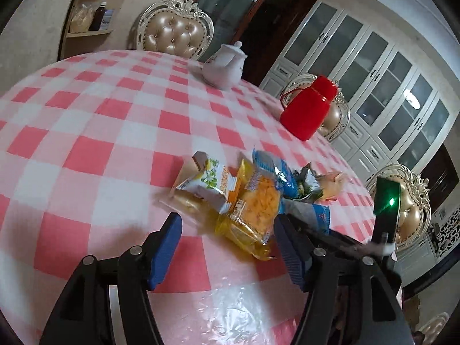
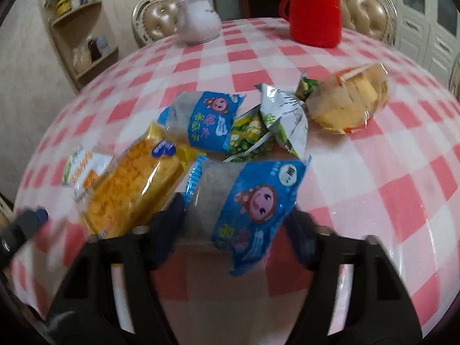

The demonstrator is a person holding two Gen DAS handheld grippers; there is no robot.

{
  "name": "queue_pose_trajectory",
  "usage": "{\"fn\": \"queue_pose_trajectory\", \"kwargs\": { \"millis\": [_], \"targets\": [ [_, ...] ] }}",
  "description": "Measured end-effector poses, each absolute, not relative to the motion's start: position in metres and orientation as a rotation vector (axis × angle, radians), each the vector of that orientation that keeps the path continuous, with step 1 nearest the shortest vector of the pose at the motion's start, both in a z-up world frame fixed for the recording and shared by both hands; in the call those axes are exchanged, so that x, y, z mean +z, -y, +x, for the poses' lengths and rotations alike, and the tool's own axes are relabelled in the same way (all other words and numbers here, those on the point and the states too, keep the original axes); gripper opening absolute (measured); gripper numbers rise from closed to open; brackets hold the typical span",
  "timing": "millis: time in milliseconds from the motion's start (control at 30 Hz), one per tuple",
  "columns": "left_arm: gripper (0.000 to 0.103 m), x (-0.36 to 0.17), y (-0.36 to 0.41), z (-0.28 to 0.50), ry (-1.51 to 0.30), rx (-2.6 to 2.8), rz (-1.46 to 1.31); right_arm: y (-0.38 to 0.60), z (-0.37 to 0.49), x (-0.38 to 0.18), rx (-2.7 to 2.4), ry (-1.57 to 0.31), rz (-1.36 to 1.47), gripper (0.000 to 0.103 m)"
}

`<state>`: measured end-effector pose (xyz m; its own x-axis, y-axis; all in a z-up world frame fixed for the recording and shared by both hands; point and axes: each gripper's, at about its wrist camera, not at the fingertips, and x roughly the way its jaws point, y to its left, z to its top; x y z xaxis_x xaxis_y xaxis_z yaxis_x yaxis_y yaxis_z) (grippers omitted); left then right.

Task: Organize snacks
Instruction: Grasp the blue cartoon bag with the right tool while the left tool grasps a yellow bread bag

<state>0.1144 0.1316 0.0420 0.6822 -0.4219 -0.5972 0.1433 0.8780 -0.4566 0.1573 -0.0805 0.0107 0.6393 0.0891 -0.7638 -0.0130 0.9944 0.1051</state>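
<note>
Nearest to the lens on the right wrist: right gripper, seemingly pinched on a blue pig packet, with blurred pads at either edge of the wrapper and the lower end hanging free. Looks lifted clear of the checked tablecloth, well short of the red flask.

Nearest on the other wrist: left gripper, spread open around the near end of a yellow cracker packet. One pad well off the wrapper, the other just beside it, nothing clamped.

Beyond both grippers, still a loose heap on the near side of the red flask:
- a second blue packet, part under the yellow one
- green sweet wrappers and a silver-green pouch, closer to the flask than the held packet
- a clear bag of pale pastry, nearest the flask of all the snacks, yet well apart from it
- a white-and-orange packet, farthest from the flask, tucked under the yellow one

Beside the flask at the far rim, a white teapot.

Judged early in the task: no tidy row, no groups, no tray or box in either view. At most one packet picked out. Left to do, probably: pairing the two blue packets, gathering the green ones, laying the rest apart.
</note>
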Motion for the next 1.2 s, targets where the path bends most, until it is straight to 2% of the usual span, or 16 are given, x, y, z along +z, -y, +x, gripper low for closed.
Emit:
{"fn": "queue_pose_trajectory", "kwargs": {
  "millis": [133,267,400,533,633,767,867,933,1000,1033,1067,1200],
  "targets": [
    [0.072,0.046,-0.117,0.111,-0.733,-0.346,-0.339,0.097,0.109,0.02,0.105,-0.827,0.047,0.051],
    [0.083,0.054,-0.08,0.111,-0.699,-0.393,-0.191,0.139,0.063,0.025,0.186,-0.826,0.179,0.05],
    [0.087,0.059,-0.036,0.135,-0.708,-0.444,-0.039,0.164,0.031,0.025,0.238,-0.827,0.325,0.05],
    [0.087,0.037,-0.01,0.177,-0.819,-0.5,0.047,0.162,0.031,0.029,0.25,-0.813,0.321,0.05],
    [0.087,0.032,-0.011,0.187,-0.816,-0.43,0.141,0.161,0.033,0.03,0.25,-0.822,0.308,0.05],
    [0.087,0.018,-0.041,0.198,-0.862,-0.383,0.078,0.16,0.034,0.031,0.29,-0.834,0.333,0.05],
    [0.087,0.01,-0.033,0.199,-0.894,-0.389,0.094,0.154,0.032,0.032,0.31,-0.834,0.317,0.05],
    [0.085,0.01,-0.02,0.192,-0.868,-0.386,0.159,0.153,0.032,0.033,0.306,-0.826,0.31,0.05],
    [0.064,0.011,-0.012,0.183,-0.86,-0.39,0.189,0.157,0.031,0.036,0.288,-0.812,0.309,0.05],
    [0.056,0.009,-0.008,0.179,-0.86,-0.363,0.217,0.158,0.031,0.036,0.281,-0.808,0.31,0.05],
    [0.052,0.009,-0.006,0.175,-0.856,-0.359,0.226,0.159,0.031,0.036,0.275,-0.804,0.313,0.05],
    [0.049,0.013,-0.009,0.156,-0.852,-0.357,0.166,0.165,0.036,0.03,0.262,-0.812,0.333,0.05]
  ]
}}
